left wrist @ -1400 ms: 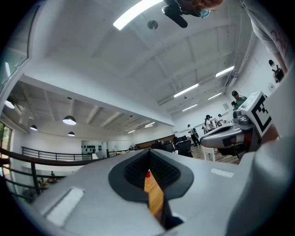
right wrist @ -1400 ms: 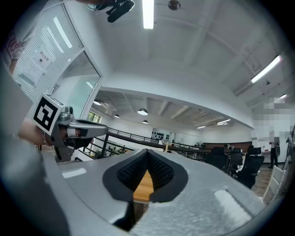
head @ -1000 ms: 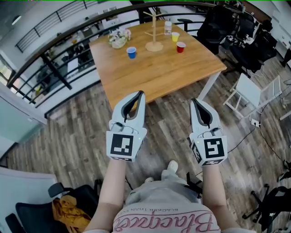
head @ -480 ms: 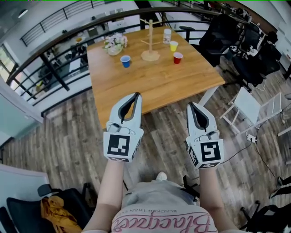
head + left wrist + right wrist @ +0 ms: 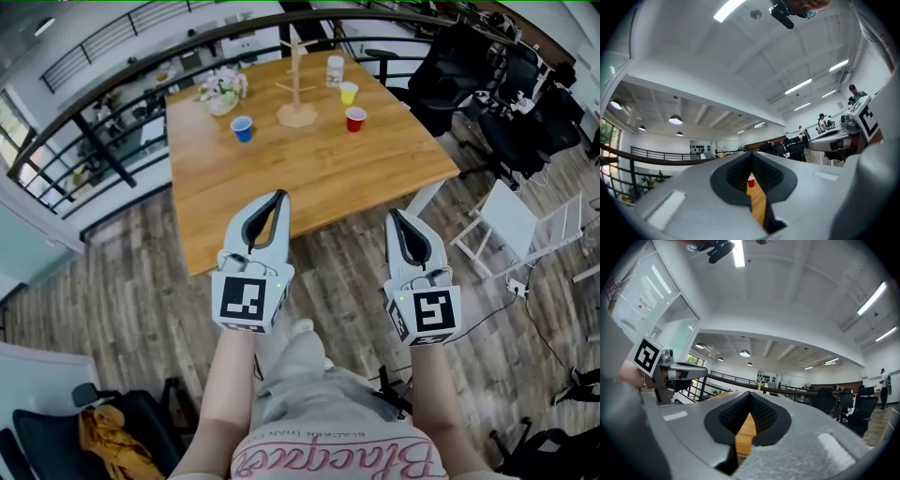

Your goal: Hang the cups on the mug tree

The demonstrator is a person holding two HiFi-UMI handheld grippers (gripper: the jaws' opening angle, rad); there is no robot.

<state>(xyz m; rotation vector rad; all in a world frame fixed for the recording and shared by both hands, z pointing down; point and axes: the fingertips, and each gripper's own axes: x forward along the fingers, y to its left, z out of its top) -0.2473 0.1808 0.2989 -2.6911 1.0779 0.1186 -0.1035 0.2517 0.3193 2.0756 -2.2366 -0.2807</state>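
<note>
- Left gripper [image 5: 278, 195] is clenched on nothing. Its jaws meet at the tips, and through the slit below them the left gripper view shows a strip of wood and a red cup [image 5: 355, 119].
- Right gripper [image 5: 396, 214] is clenched and empty as well. It is held level with the left one, the two well apart.
- Both hang over the plank floor [image 5: 141, 300], short of the near edge of the tabletop [image 5: 309, 173].
- The mug tree [image 5: 297, 80] stands toward the far side of the light wooden tabletop. It is pale wood: a slim upright post with short pegs angled upward, on a flat round base.
- Three small cups stand on the wood around it, mouths up.
- The blue cup [image 5: 243, 128] sits to the left of the base, apart from it.
- The red cup sits to the right of the base, also apart.
- The yellow cup [image 5: 348, 92] is just beyond the red one, farther back.
- A white jar [image 5: 335, 70] stands behind the yellow cup, near the far edge.
- A bunch of flowers [image 5: 221, 89] lies at the far left corner.
- Black office chairs [image 5: 450, 66] crowd the right side of the tabletop.
</note>
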